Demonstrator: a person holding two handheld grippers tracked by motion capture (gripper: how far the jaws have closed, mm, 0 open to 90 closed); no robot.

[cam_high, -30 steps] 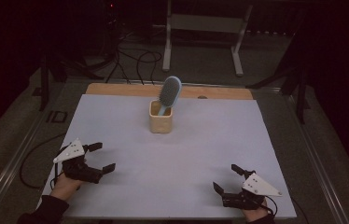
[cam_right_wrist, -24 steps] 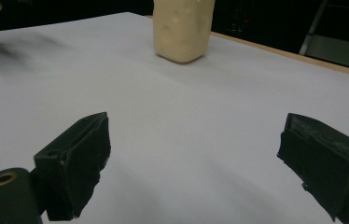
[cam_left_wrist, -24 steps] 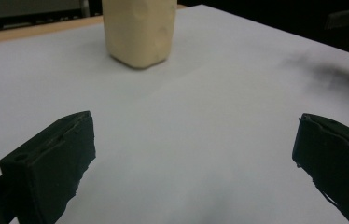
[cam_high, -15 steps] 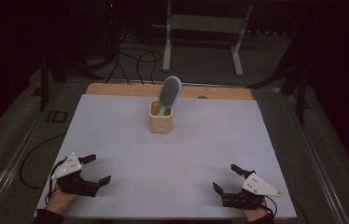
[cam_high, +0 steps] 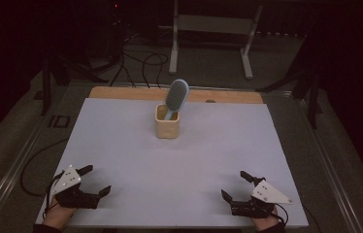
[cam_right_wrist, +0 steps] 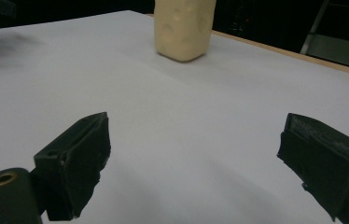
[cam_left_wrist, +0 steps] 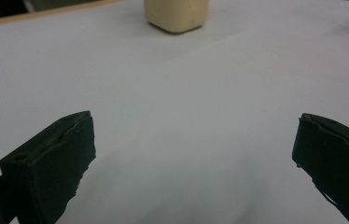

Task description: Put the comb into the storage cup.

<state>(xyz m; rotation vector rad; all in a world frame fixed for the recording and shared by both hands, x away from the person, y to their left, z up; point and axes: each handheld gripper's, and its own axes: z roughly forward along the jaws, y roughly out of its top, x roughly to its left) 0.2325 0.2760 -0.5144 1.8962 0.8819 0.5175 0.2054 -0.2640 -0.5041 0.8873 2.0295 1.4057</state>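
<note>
The left gripper (cam_high: 95,180) and right gripper (cam_high: 239,184) both have jaws spread wide, holding nothing. The beige cup (cam_high: 167,122) with its blue hairbrush (cam_high: 175,97) stands well ahead of both.

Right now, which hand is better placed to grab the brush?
Roughly even, slight edge to the left gripper: it sits a bit nearer the cup holding the brush. The right gripper is open too, farther out.

A dim lab: white-covered table (cam_high: 121,145), floor cables (cam_high: 136,60), metal stand (cam_high: 208,29).
</note>
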